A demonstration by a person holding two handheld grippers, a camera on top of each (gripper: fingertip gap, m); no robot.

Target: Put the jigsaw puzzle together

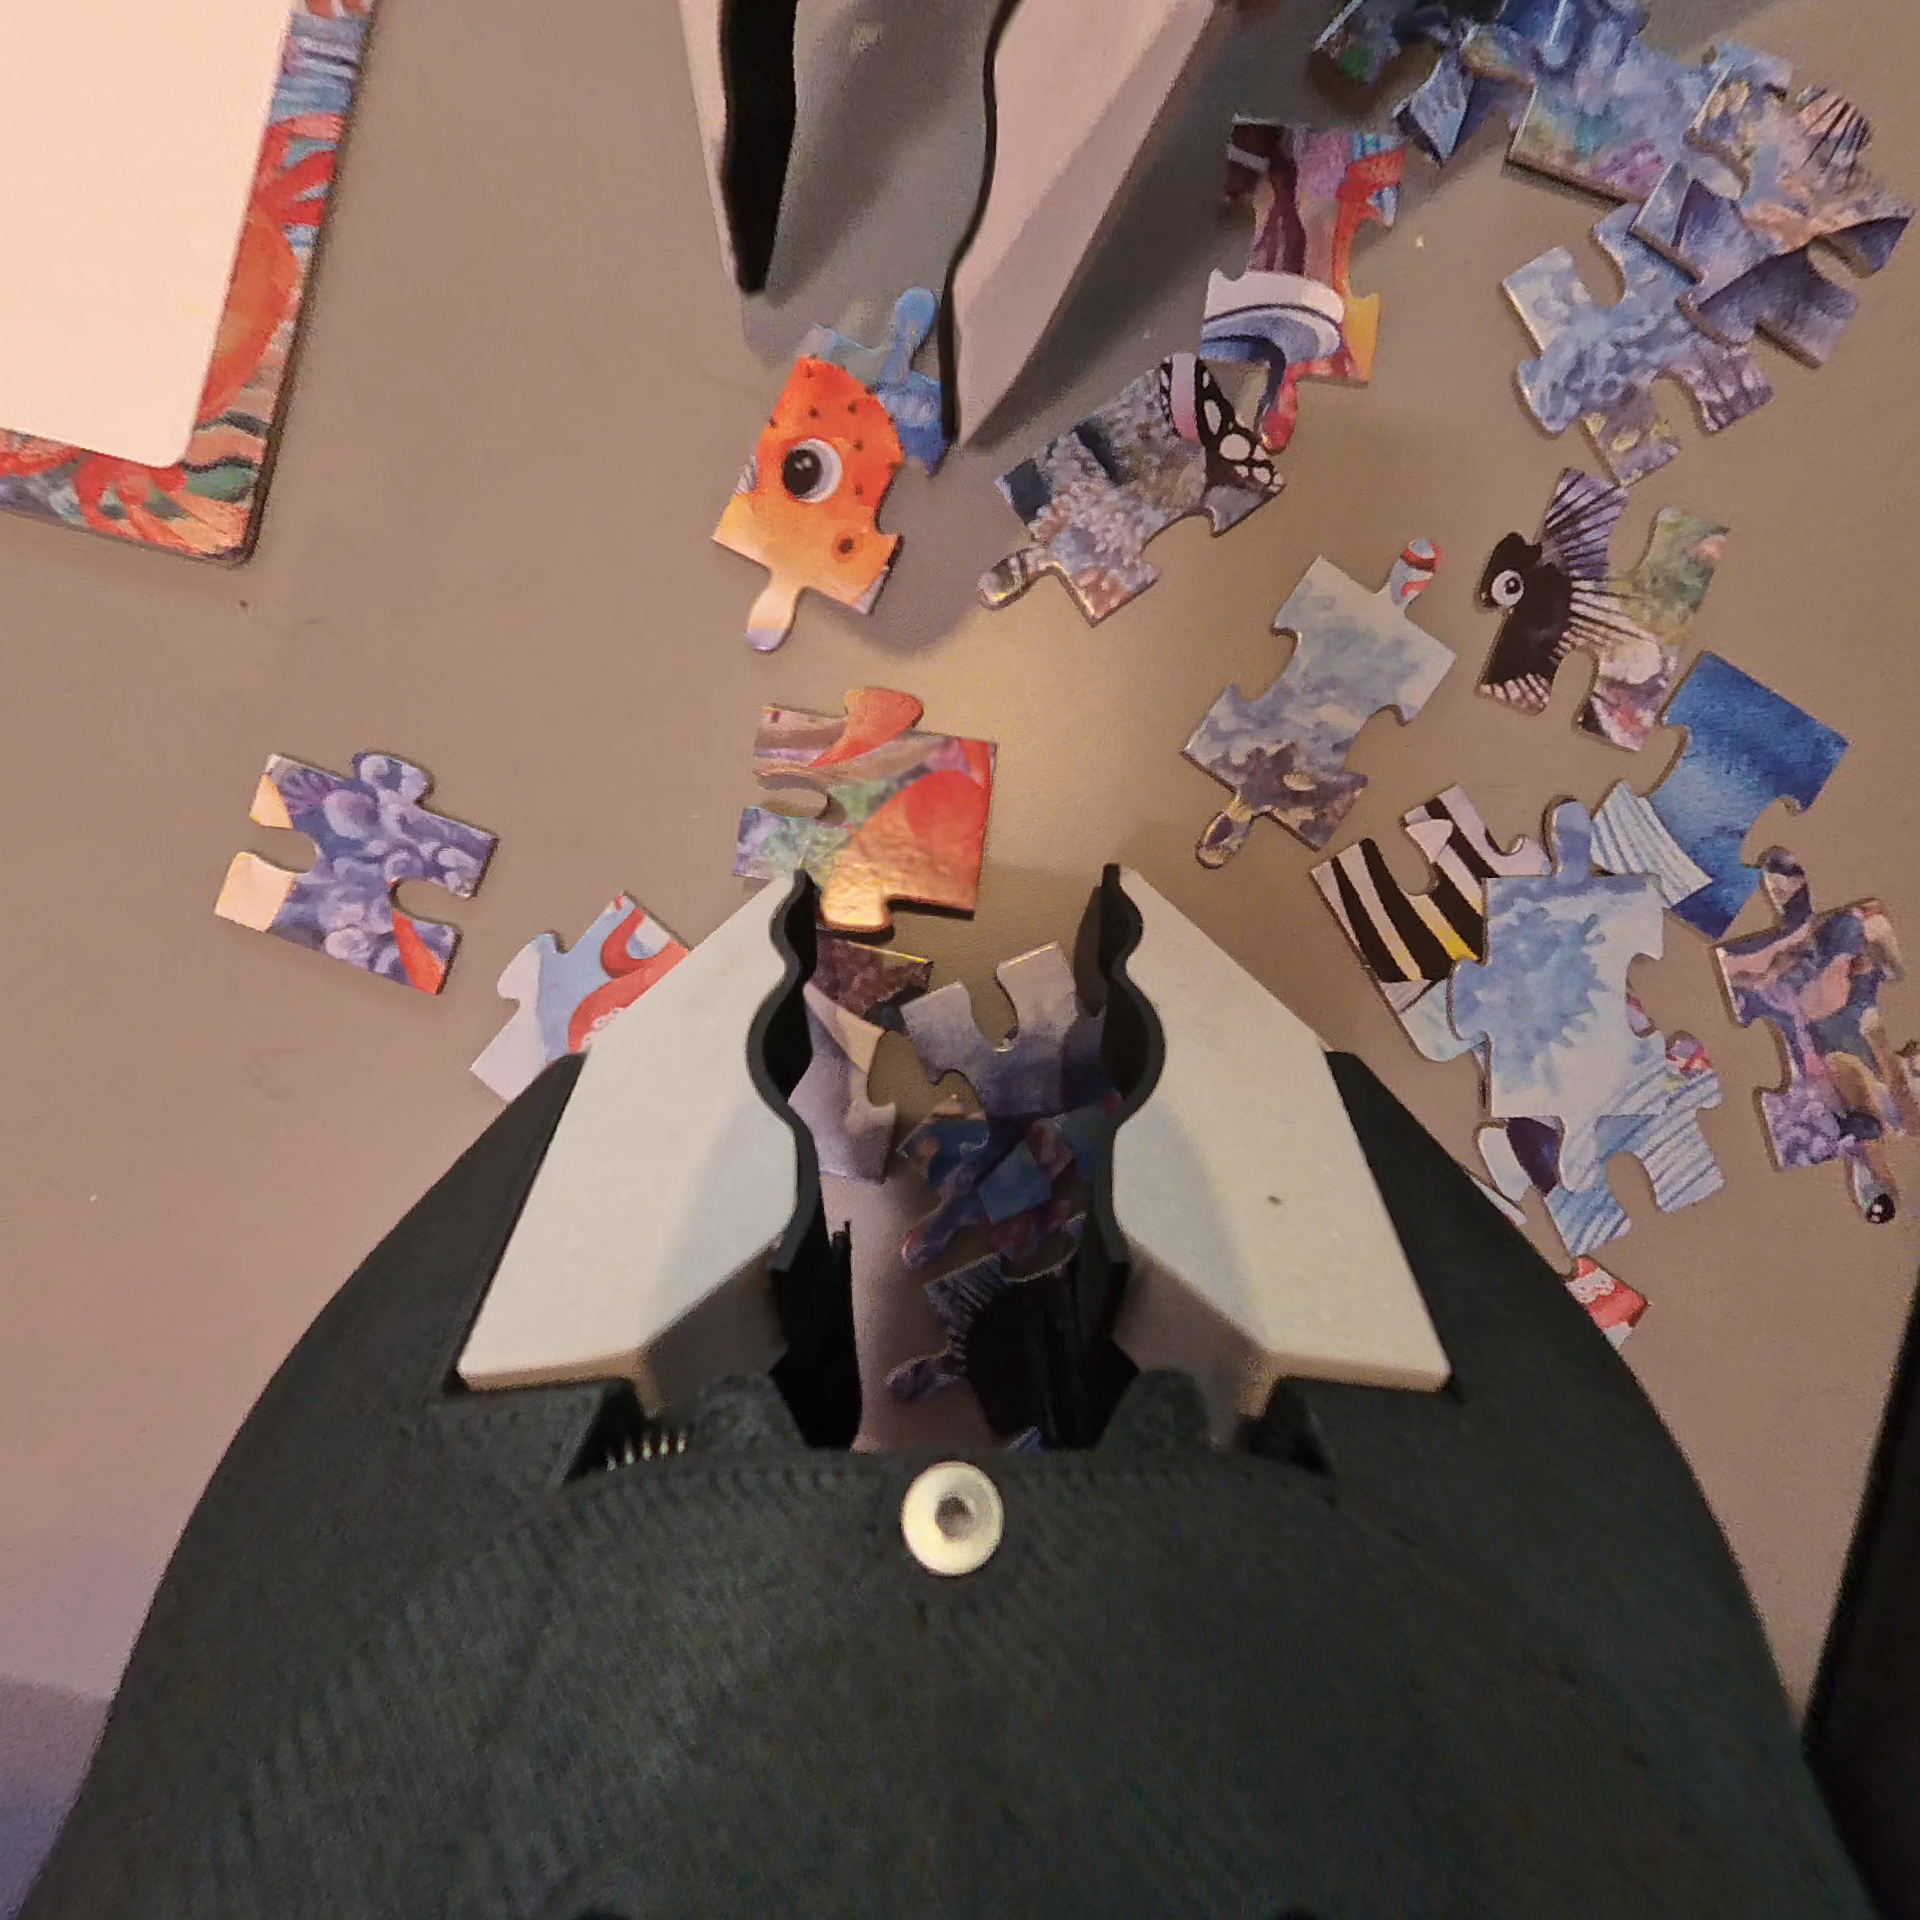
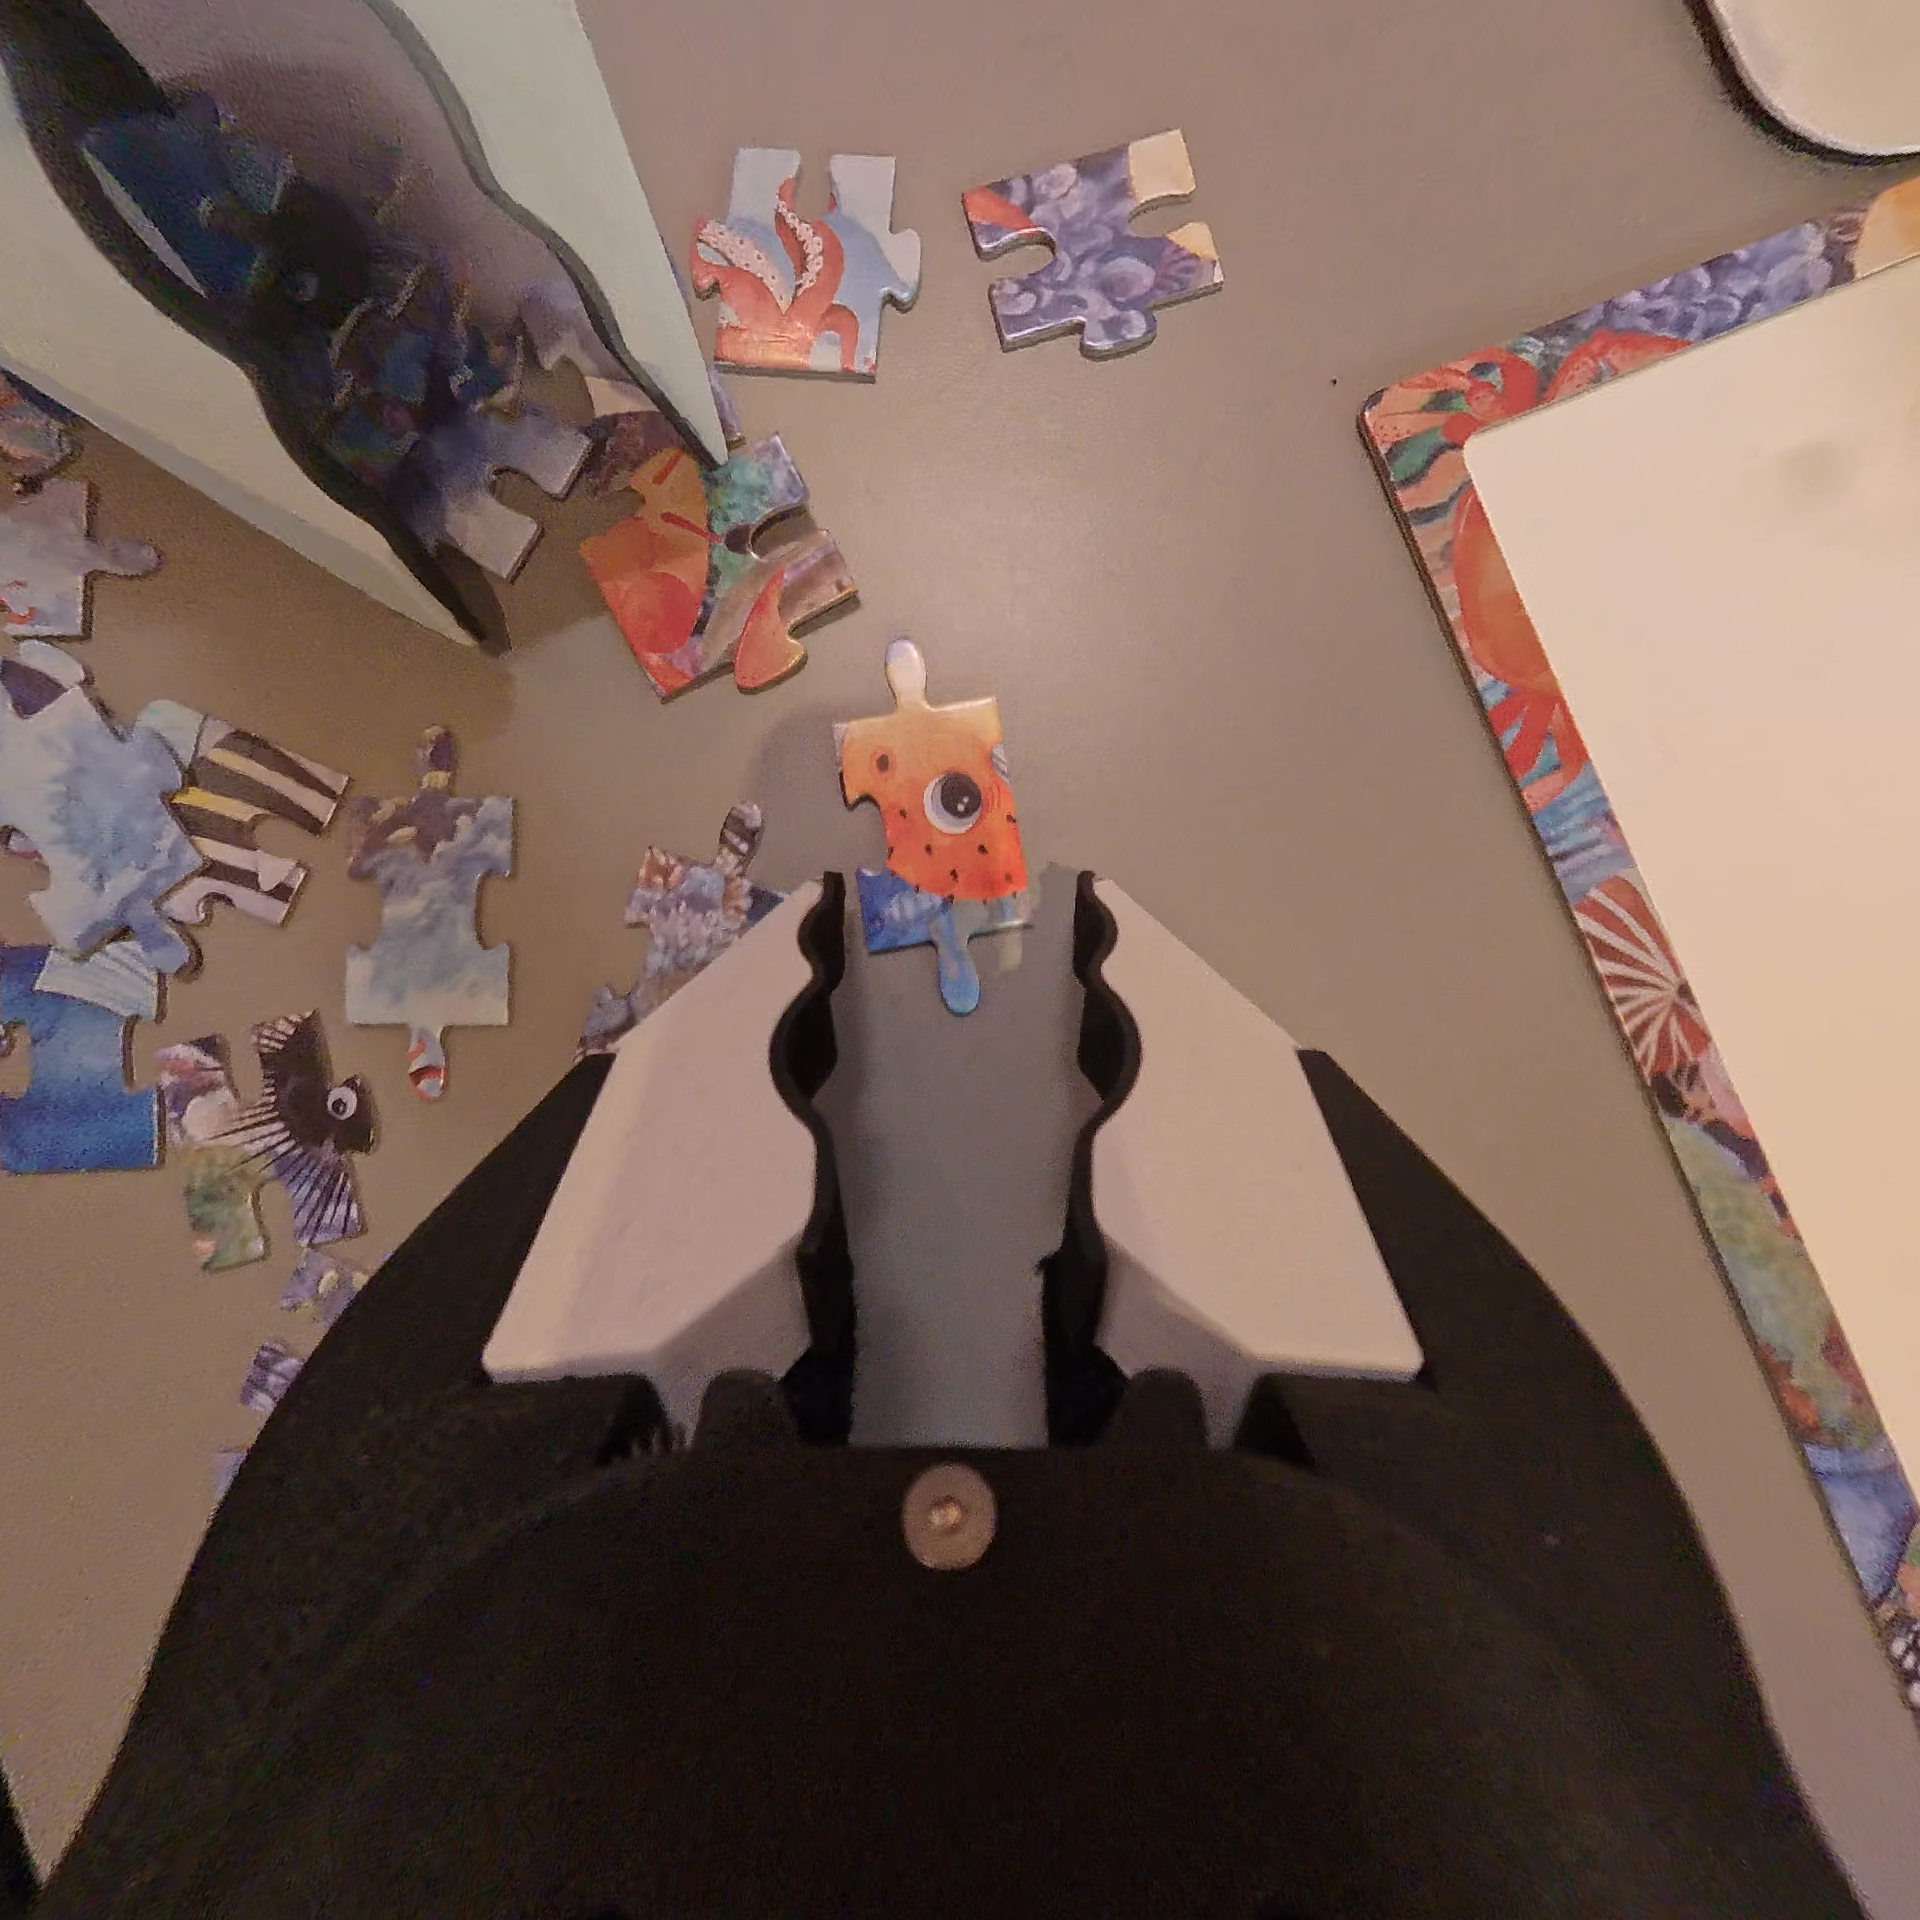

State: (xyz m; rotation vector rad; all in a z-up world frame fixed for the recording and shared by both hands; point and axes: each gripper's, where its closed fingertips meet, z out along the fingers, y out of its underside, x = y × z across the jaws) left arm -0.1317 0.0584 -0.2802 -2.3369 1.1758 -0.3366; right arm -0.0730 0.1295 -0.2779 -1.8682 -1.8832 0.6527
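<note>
The puzzle frame board [image 1: 260, 312], white inside with a colourful border, lies at the far left; it is at the right in the right wrist view [image 2: 1496, 644]. My left gripper [image 1: 951, 894] is open low over a small pile. A dark blue piece [image 1: 1008, 1049] lies between its jaws against the right pad. An orange and teal piece [image 1: 883, 810] sits just past its tips. My right gripper [image 2: 956, 883] is open and empty. The orange fish piece [image 2: 940, 800] lies flat just beyond its tips, its blue end between them. The left view shows that piece [image 1: 821, 468] and the right gripper [image 1: 860, 358].
Many loose pieces are scattered on the grey table: a purple one [image 1: 353, 862], a striped one [image 1: 1392, 904], a black fish one [image 1: 1558, 613], an octopus one [image 2: 800, 270]. A heap of blue pieces [image 1: 1662, 208] lies far right. A white, dark-rimmed object [image 2: 1829, 73] is near the board. My hands' fingertips stand some 10 centimeters from each other.
</note>
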